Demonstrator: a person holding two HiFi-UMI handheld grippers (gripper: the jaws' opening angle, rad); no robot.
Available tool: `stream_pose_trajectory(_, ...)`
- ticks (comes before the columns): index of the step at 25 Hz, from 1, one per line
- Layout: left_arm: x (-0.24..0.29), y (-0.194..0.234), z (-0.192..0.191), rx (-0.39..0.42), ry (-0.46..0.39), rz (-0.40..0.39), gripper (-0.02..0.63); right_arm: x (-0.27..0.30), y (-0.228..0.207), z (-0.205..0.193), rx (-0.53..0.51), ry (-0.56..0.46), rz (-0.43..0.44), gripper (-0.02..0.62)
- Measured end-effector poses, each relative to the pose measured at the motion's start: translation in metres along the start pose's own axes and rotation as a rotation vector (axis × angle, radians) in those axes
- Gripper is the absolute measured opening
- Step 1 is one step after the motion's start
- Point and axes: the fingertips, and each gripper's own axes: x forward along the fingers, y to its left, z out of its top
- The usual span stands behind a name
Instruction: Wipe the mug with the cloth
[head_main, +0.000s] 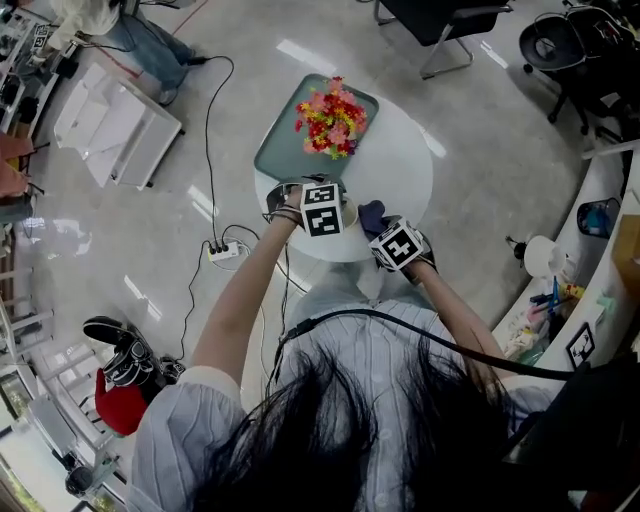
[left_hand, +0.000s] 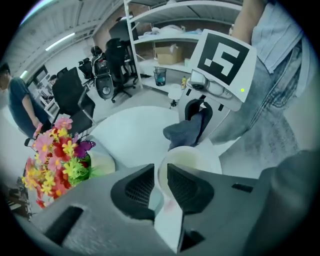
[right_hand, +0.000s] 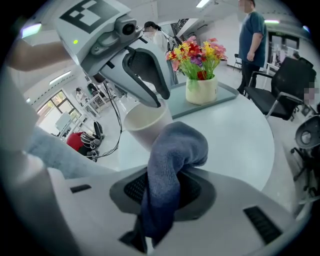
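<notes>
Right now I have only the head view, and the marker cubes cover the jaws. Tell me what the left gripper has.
Observer: The left gripper is shut on the mug, with its jaws pinching the mug's near wall at the rim.
Operator: Now report the right one.
Observer: The right gripper is shut on the cloth. A bunched end sticks out past the jaws, right by the mug's rim. I cannot confirm that it touches.
</notes>
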Motion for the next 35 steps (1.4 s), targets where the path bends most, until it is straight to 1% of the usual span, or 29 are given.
stream_pose_trajectory(3, 0.005, -0.003, -0.001, 0.008, 0.020, -0.030, 0.083, 0.000, 0.000, 0.000, 0.009, -0.003, -0.003, 0.101)
stream_pose_trajectory(4, 0.006, -0.002, -0.003, -0.004, 0.022, -0.028, 0.060, 0.000, 0.001, 0.000, 0.013, -0.004, -0.004, 0.101)
stream_pose_trajectory(6, 0.007, -0.001, -0.004, -0.072, 0.012, -0.028, 0.041, 0.000, 0.001, 0.000, 0.019, -0.007, -0.004, 0.101)
stream_pose_trajectory(9, 0.005, 0.001, -0.004, -0.182, -0.002, -0.041, 0.041, -0.002, -0.002, -0.001, 0.021, -0.011, -0.007, 0.101)
stream_pose_trajectory(12, 0.005, 0.004, -0.003, -0.277, -0.022, -0.027, 0.041, -0.003, -0.004, -0.003, 0.023, -0.009, -0.010, 0.101)
stream_pose_trajectory(17, 0.002, 0.009, -0.007, -0.516, -0.085, 0.041, 0.041, -0.004, -0.006, -0.003, 0.011, -0.010, -0.008, 0.101)
stream_pose_trajectory(25, -0.009, 0.005, -0.023, -0.881, -0.116, 0.136, 0.041, -0.004, -0.003, 0.001, -0.026, -0.007, 0.005, 0.101)
stream_pose_trajectory(28, -0.018, 0.003, -0.036, -1.036, -0.139, 0.181, 0.041, -0.003, -0.002, 0.002, -0.037, -0.008, 0.010, 0.101)
stream_pose_trajectory(29, -0.020, 0.001, -0.039, -1.091, -0.150, 0.193, 0.043, -0.002, -0.002, 0.003, -0.039, -0.008, 0.011, 0.101)
stream_pose_trajectory(31, -0.022, 0.000, -0.041, -1.194, -0.201, 0.198, 0.043, -0.002, -0.002, 0.005, -0.039, -0.008, 0.015, 0.101)
stream_pose_trajectory(35, -0.024, -0.005, -0.049, -1.369, -0.270, 0.219, 0.043, 0.000, -0.001, 0.007, -0.047, -0.007, 0.025, 0.101)
